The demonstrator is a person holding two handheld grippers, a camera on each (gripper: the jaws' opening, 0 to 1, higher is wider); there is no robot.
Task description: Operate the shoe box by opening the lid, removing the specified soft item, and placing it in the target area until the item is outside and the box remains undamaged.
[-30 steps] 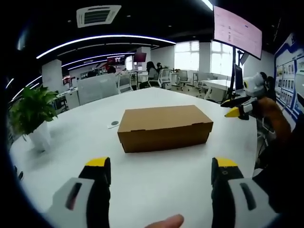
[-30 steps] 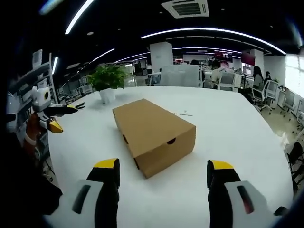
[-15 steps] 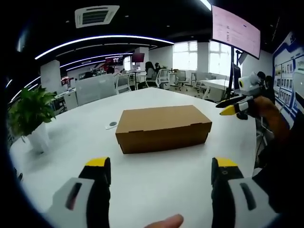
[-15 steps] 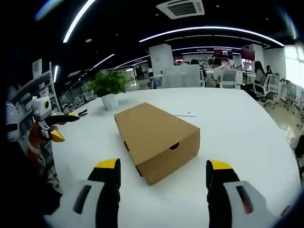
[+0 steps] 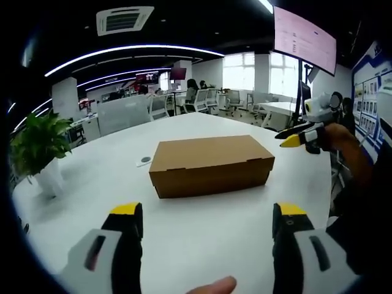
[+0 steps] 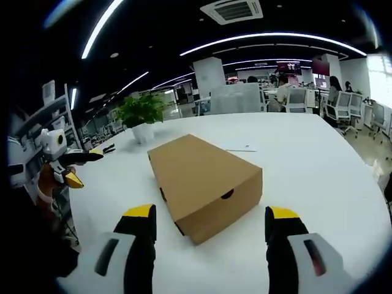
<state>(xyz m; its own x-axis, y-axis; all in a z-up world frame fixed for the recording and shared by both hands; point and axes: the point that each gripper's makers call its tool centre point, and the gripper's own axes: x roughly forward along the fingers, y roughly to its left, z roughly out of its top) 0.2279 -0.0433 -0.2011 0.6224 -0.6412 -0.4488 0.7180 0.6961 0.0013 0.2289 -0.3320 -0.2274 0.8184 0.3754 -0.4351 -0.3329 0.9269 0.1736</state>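
Shoe box (image 5: 211, 165) sits shut in the middle of the left gripper view, a plain brown carton with its lid down flat, and it shows just below centre in the right gripper view (image 6: 204, 184) with a small finger notch on its near end. Nothing of the task looks done yet, as I judge it: the lid is not lifted, the soft item is presumably inside and hidden, and no target area is marked that I can make out. The left gripper (image 5: 208, 220) hangs near the lower edge, its fingers spread wide and empty, well short of the box; the right gripper (image 6: 208, 223) is likewise spread and empty. The white worktop (image 5: 202, 226) is broad and rounded, with a potted plant (image 5: 40, 144) at the left and a small flat object (image 5: 144, 160) beyond the box. Behind lies an open office with desks, chairs and ring-shaped ceiling lights.
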